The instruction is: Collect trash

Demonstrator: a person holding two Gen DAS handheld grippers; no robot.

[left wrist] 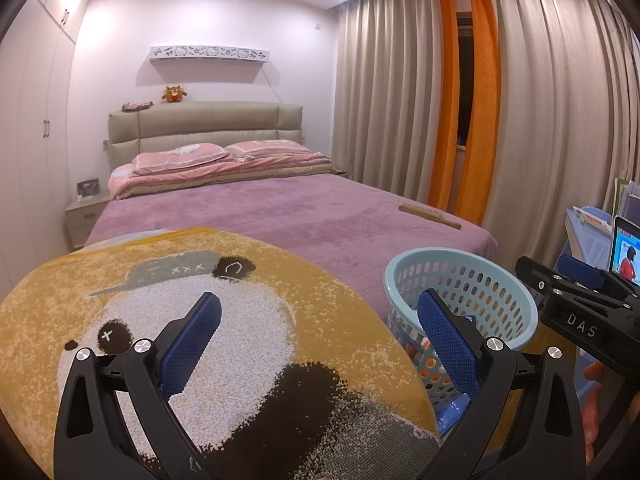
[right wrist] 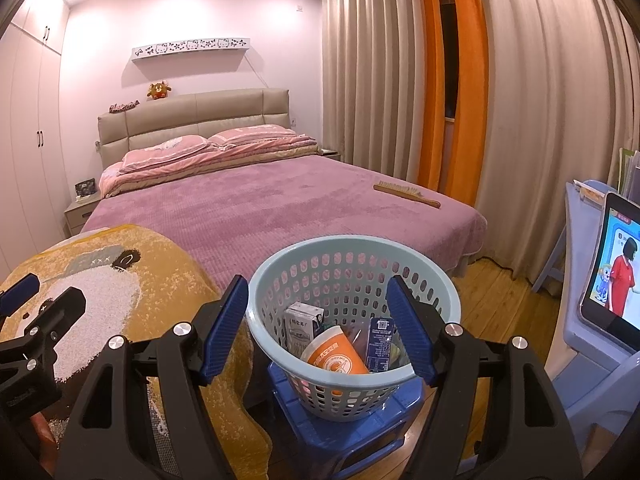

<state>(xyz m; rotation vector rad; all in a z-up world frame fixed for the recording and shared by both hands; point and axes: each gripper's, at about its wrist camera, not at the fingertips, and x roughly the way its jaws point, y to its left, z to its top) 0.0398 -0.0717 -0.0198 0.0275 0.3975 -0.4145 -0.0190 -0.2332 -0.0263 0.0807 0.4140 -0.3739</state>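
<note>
A light blue perforated basket (right wrist: 352, 256) stands on a blue plastic stool (right wrist: 360, 428) at the foot of the bed. Inside it lie an orange paper cup (right wrist: 336, 354), a white carton (right wrist: 302, 326) and a blue packet (right wrist: 380, 344). My right gripper (right wrist: 320, 332) is open and empty, its jaws on either side of the basket, just above it. My left gripper (left wrist: 320, 336) is open and empty over the panda-print blanket (left wrist: 200, 320). The basket also shows in the left wrist view (left wrist: 480, 280), to the right of that gripper.
A bed with a purple cover (right wrist: 260, 208) lies ahead, with a wooden brush (right wrist: 406, 194) on its right edge. A tablet (right wrist: 616, 276) stands on light blue furniture at the right. Curtains (right wrist: 520, 100) hang behind. The floor is wood (right wrist: 500, 304).
</note>
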